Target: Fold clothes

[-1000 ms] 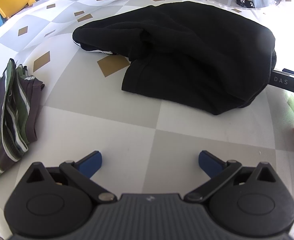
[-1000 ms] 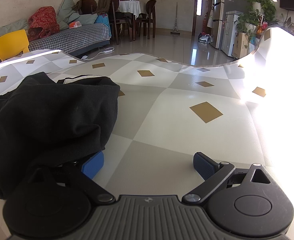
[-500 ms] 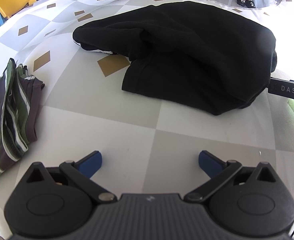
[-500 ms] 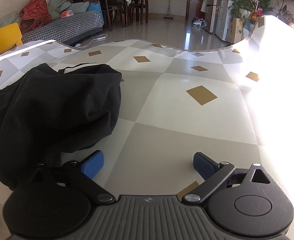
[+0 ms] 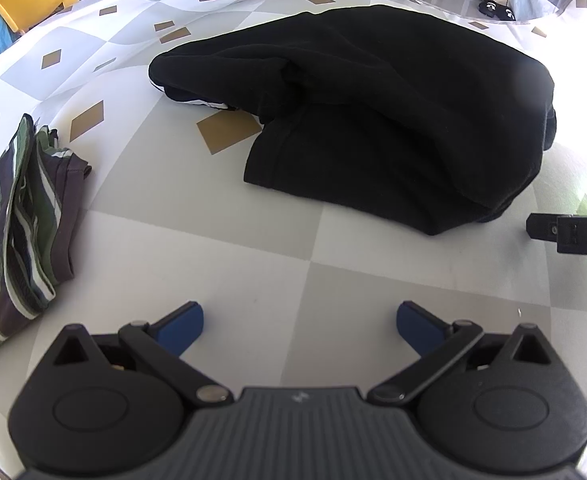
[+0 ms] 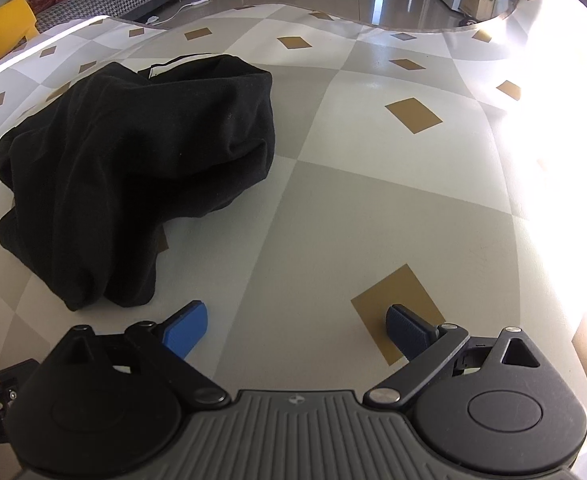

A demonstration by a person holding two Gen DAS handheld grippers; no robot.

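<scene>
Both the left gripper [image 5: 299, 322] and right gripper [image 6: 297, 324] hover spread wide and empty before a bunched black garment [image 5: 373, 108] on the counter [image 5: 253, 264]. Grasping two hem corners should spread it flat.

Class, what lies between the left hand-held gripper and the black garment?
Nothing: in the left wrist view, only bare checked tablecloth separates the left hand-held gripper from the black garment.

White letters "DA", perhaps cut off, on the right tool [image 5: 573, 234].

right tool [image 6: 295, 326] spread wide, empty, beside black garment [image 6: 133, 168] on table [image 6: 373, 208].
</scene>
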